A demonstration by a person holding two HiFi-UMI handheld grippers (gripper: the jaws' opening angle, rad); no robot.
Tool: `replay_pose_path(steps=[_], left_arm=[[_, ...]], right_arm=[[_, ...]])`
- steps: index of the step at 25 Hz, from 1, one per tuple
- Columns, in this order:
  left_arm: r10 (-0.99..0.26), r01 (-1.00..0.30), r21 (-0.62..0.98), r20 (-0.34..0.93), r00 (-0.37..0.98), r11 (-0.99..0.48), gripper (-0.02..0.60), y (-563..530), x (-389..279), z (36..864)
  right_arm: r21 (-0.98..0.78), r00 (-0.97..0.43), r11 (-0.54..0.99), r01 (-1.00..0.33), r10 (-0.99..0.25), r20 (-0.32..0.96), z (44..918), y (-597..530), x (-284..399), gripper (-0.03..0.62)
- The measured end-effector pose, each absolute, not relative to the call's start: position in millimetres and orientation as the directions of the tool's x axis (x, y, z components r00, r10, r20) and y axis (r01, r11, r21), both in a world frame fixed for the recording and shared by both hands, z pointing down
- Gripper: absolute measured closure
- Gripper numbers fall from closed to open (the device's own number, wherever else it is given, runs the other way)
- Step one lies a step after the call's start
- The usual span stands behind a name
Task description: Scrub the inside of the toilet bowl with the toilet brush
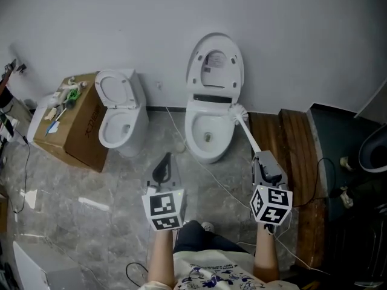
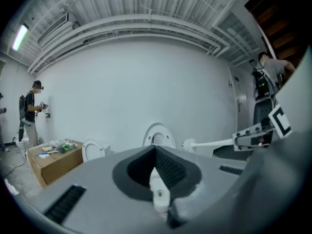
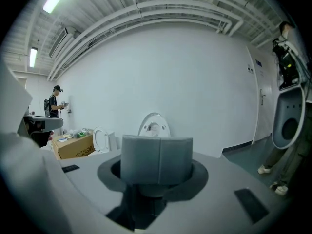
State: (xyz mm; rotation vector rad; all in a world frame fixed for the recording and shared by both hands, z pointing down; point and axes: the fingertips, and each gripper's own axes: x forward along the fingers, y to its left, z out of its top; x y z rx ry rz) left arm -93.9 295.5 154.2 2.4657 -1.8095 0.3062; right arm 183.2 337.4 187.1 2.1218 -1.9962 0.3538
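A white toilet (image 1: 208, 132) stands against the wall with its lid raised and its bowl open. The toilet brush (image 1: 245, 128) has a white handle, and its bristle head hangs over the bowl's right rim. My right gripper (image 1: 261, 159) is shut on the handle's near end, to the right of and nearer than the bowl. In the right gripper view the shut pads (image 3: 156, 160) hide the handle, with the toilet (image 3: 154, 126) beyond. My left gripper (image 1: 163, 173) is shut on nothing, above the floor in front of the bowl. From the left gripper view the brush (image 2: 207, 143) shows at the right.
A smaller toilet (image 1: 121, 119) stands to the left, next to a cardboard box (image 1: 78, 128) with clutter on top. A wooden platform (image 1: 290, 156) lies right of the bowl. Cables (image 1: 211, 177) cross the stone floor. A person (image 2: 30, 112) stands by the far wall.
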Motion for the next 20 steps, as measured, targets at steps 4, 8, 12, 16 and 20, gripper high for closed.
replay_pose_path(steps=[4,8,12,16,20], left_arm=[[-0.936,-0.952,-0.064,0.215,0.279,-0.298,0.58,272.6,-84.5,159.7],[-0.932,-0.95,-0.063,0.225,0.284,-0.305,0.58,246.9,-78.7,165.1],[-0.927,-0.947,-0.061,0.233,0.294,-0.316,0.58,213.7,-75.9,174.8],[-0.921,-0.943,-0.051,0.238,0.307,-0.328,0.58,169.9,-70.9,182.5],[-0.915,-0.936,-0.052,0.238,0.326,-0.348,0.58,119.7,-68.0,182.5]], right_arm=[[-0.023,0.046,-0.057,-0.998,-0.941,0.335,196.4,312.7,192.4,0.428],[-0.023,0.047,-0.059,-0.998,-0.936,0.348,202.7,286.8,195.5,0.428],[-0.017,0.049,-0.058,-0.998,-0.933,0.356,209.8,257.2,195.2,0.428],[-0.006,0.06,-0.067,-0.998,-0.929,0.365,216.7,218.2,197.0,0.428],[-0.015,0.064,-0.075,-0.997,-0.927,0.371,219.2,172.2,194.5,0.428]])
